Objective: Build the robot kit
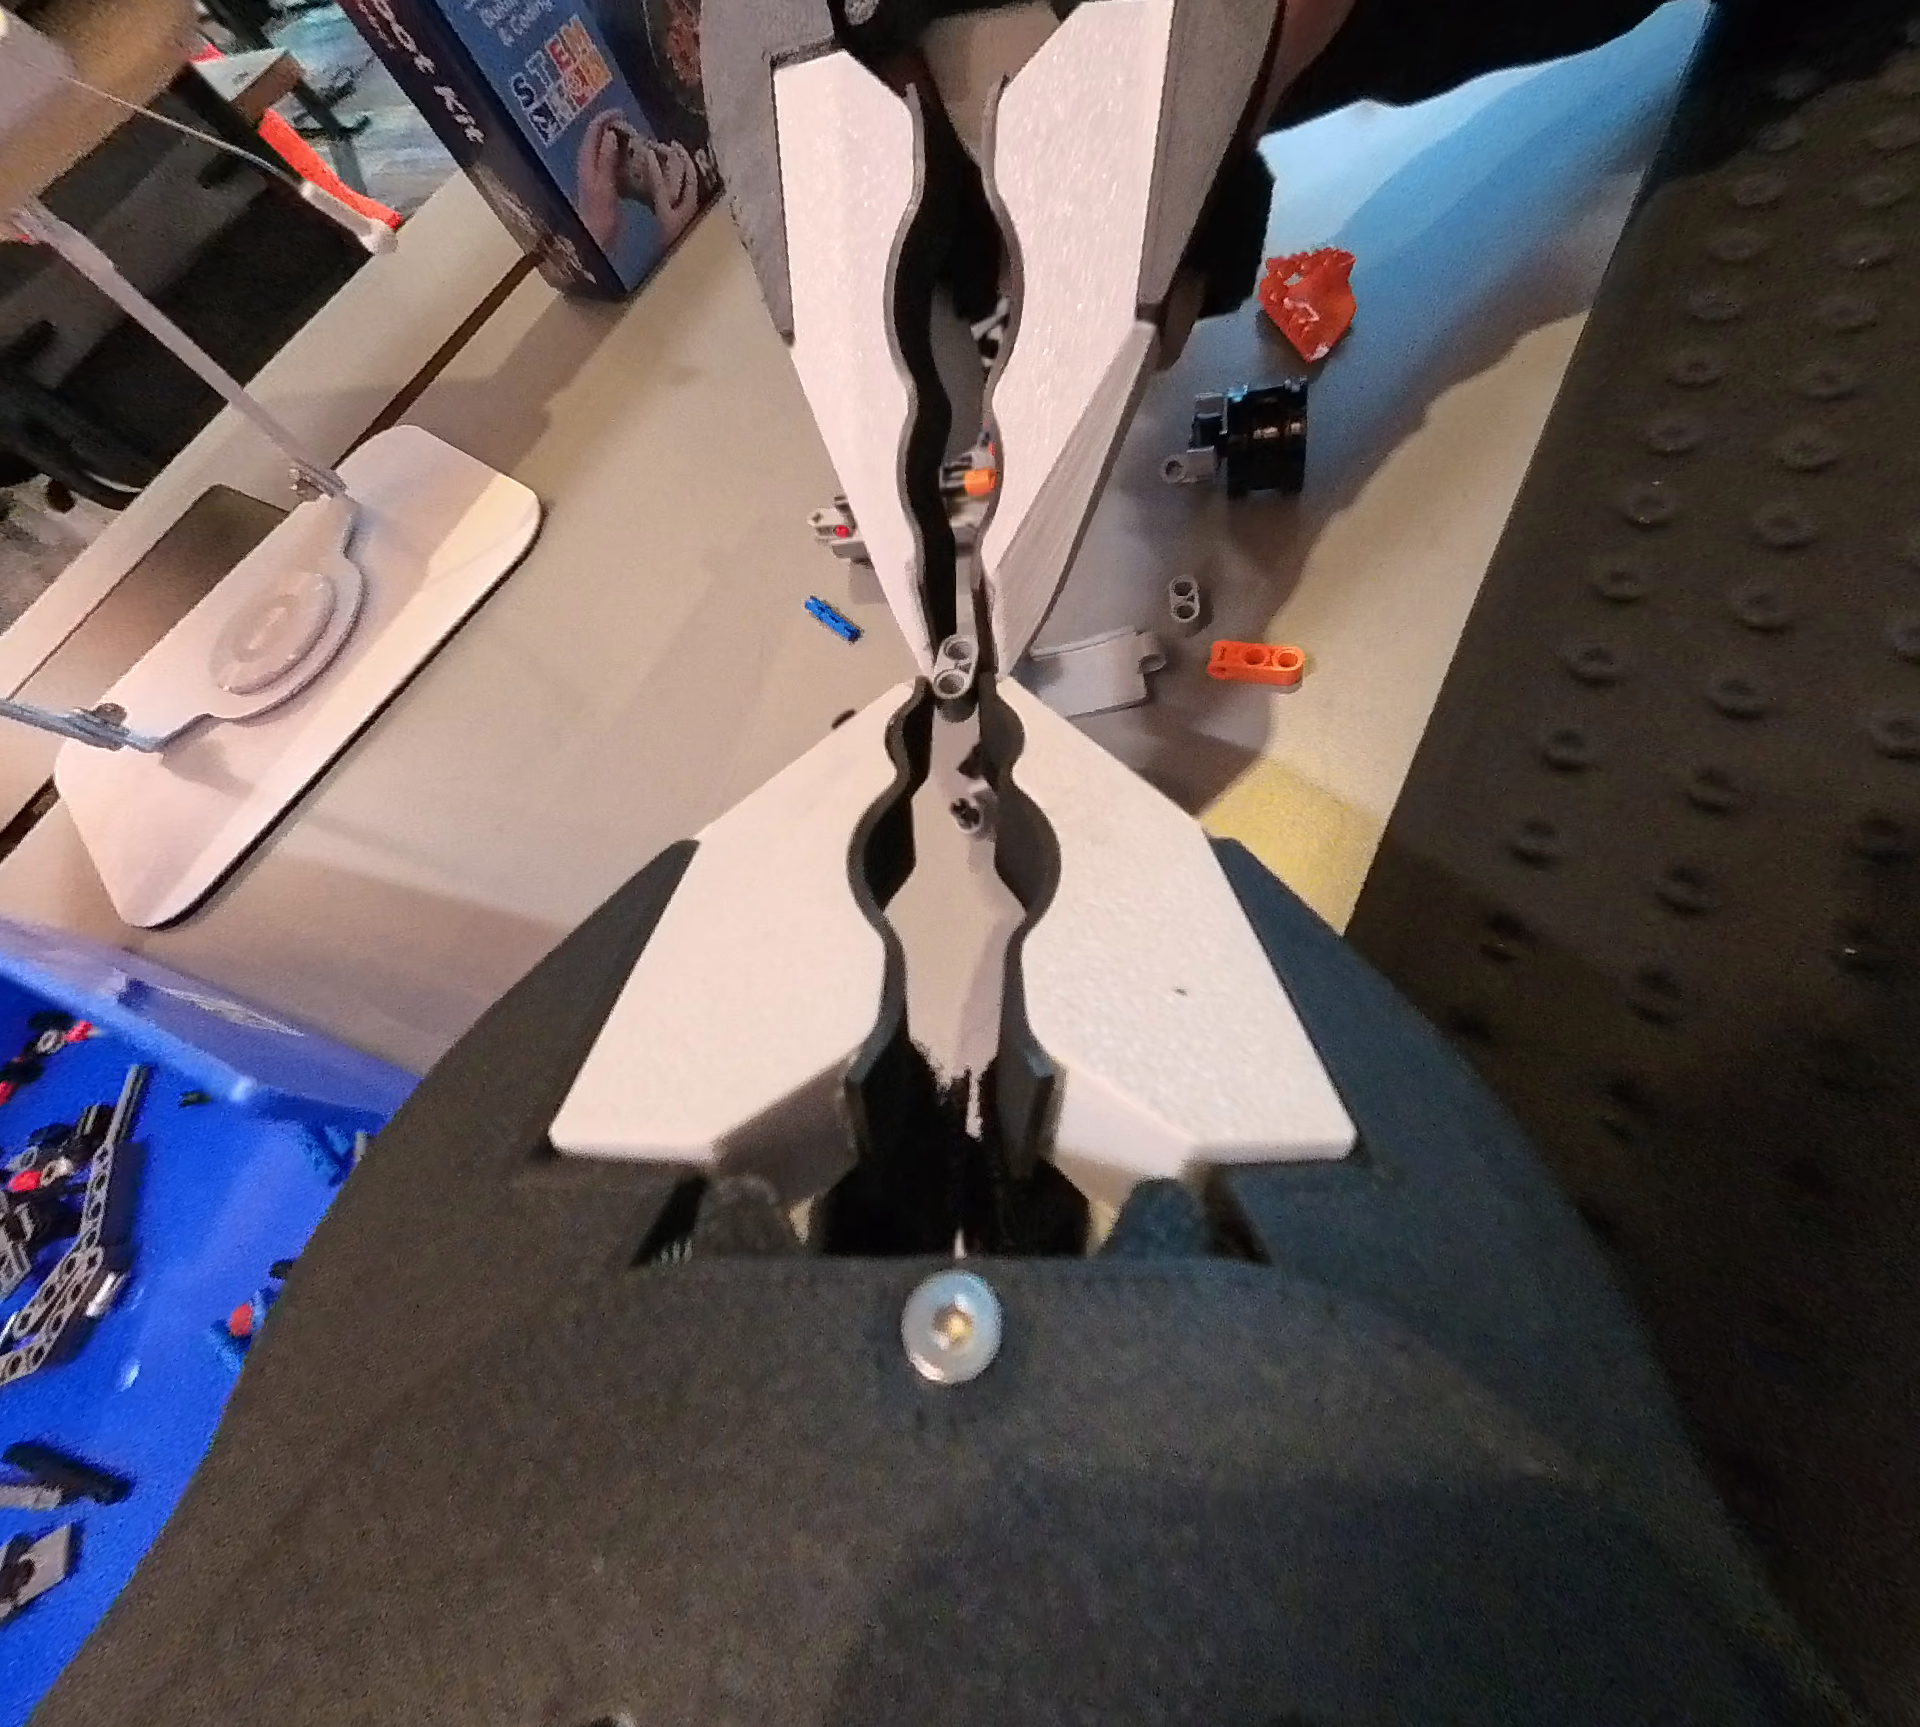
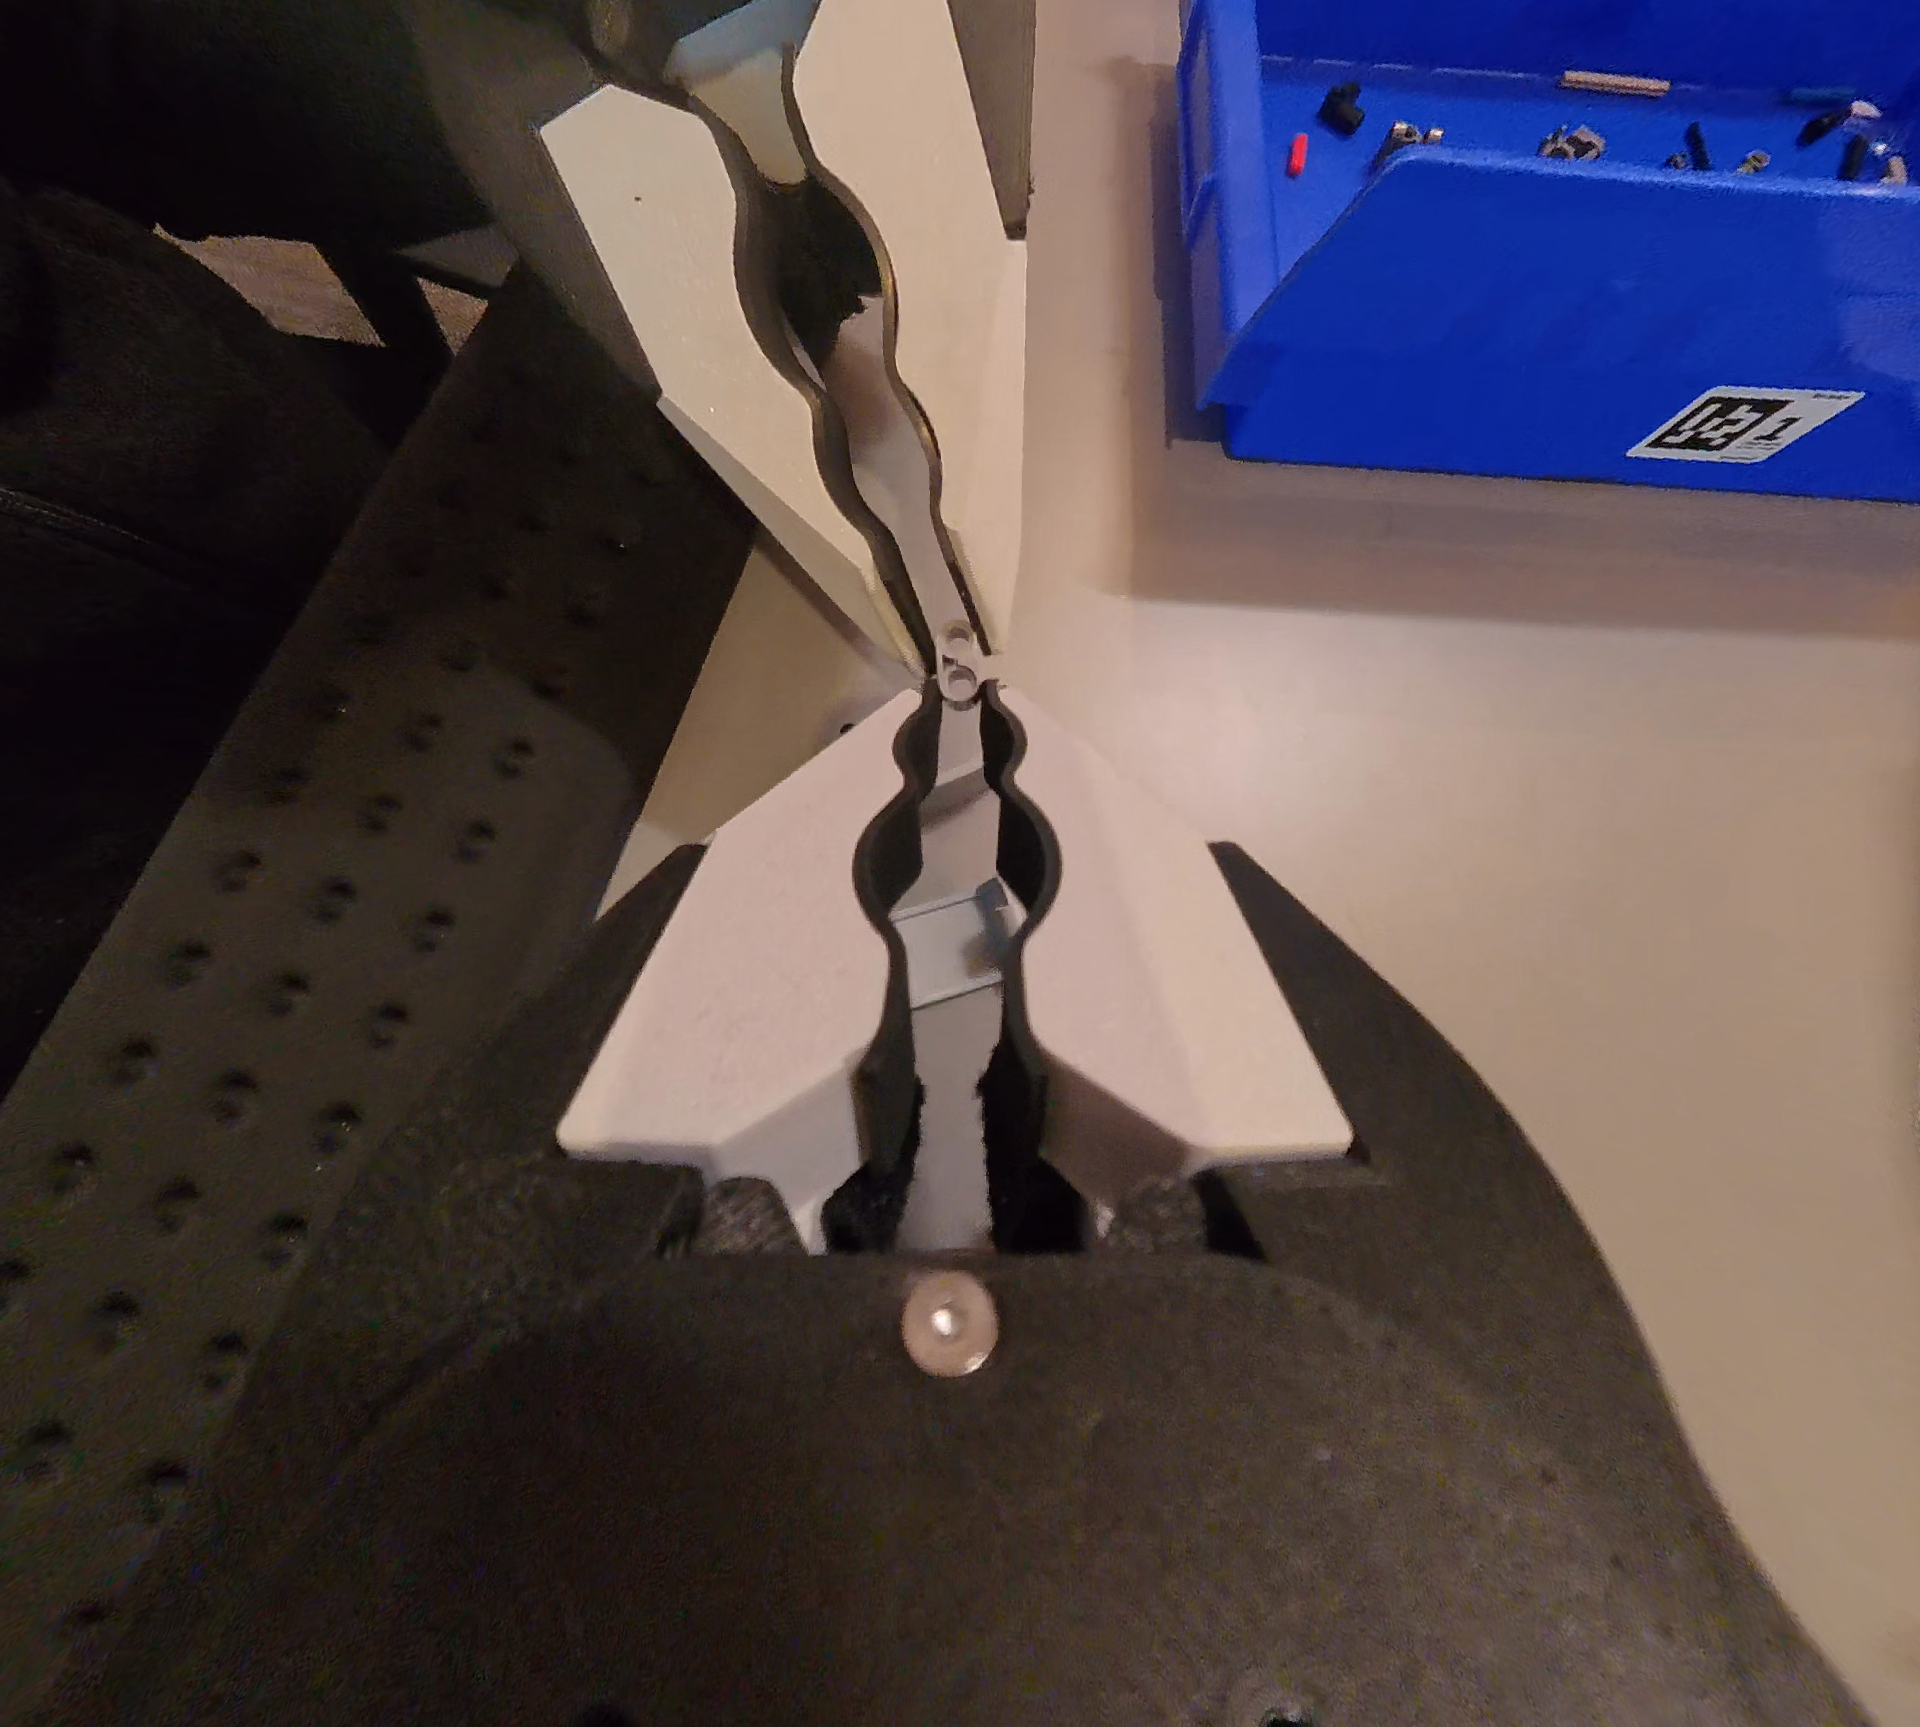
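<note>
Together, left tongs [image 1: 954, 709] and right tongs [image 2: 961, 695] tip-to-tip, both clenched on small grey connector [image 1: 953, 668], above table [image 1: 582, 638].

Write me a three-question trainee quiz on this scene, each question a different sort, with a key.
1. True or false: the left hand-held gripper and the right hand-held gripper meet tip to tip at one small grey connector piece.
2. What colour is the flat three-hole piece lying on the table to the right of the tips?
A. orange
B. green
C. white
3. Fill in: loose parts lie in a ____ bin.

Key: 1 true; 2 A; 3 blue.
</note>
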A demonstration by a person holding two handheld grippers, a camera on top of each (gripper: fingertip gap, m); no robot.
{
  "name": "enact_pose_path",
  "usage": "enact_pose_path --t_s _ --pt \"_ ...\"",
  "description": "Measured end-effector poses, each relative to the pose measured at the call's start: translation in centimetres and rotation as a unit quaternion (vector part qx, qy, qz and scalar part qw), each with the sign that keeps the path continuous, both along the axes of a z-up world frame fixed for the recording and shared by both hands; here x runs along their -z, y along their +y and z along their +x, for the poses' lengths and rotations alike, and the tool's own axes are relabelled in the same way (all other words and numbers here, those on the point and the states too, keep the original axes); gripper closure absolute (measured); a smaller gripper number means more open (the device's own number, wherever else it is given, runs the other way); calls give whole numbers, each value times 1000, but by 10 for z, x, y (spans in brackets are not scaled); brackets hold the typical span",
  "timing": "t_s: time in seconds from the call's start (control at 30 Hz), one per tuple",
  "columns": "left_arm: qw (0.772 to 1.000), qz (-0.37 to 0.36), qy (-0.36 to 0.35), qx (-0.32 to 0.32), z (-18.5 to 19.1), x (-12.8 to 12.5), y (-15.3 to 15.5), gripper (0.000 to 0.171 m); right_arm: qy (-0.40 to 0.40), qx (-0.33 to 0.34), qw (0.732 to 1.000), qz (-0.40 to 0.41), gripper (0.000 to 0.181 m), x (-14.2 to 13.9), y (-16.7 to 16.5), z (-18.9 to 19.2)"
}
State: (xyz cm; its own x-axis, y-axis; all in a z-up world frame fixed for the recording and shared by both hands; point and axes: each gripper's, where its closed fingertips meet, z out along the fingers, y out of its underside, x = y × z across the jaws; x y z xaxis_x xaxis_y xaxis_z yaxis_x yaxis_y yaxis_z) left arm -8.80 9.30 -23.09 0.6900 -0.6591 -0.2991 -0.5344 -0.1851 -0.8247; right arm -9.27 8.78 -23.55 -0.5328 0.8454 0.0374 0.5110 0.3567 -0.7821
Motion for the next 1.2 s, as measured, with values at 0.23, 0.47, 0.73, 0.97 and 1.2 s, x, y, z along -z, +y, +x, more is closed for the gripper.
enact_pose_path --t_s 0.23,0.47,0.73,0.97,1.2 --pt "1000 -4 17 0 -1 -1 0 166 12 0 1000 22 172 -7 1 1" --pt "999 -11 32 4 0 3 0 166 13 -3 998 58 177 -3 -1 0" --pt "992 -116 41 -15 -20 43 -5 149 -22 31 999 38 177 9 13 -1" --pt "986 -151 61 -18 -17 67 3 154 -45 32 998 34 177 21 12 -1" --pt "988 -150 37 -2 -6 67 9 168 -58 40 997 30 177 29 15 -1"
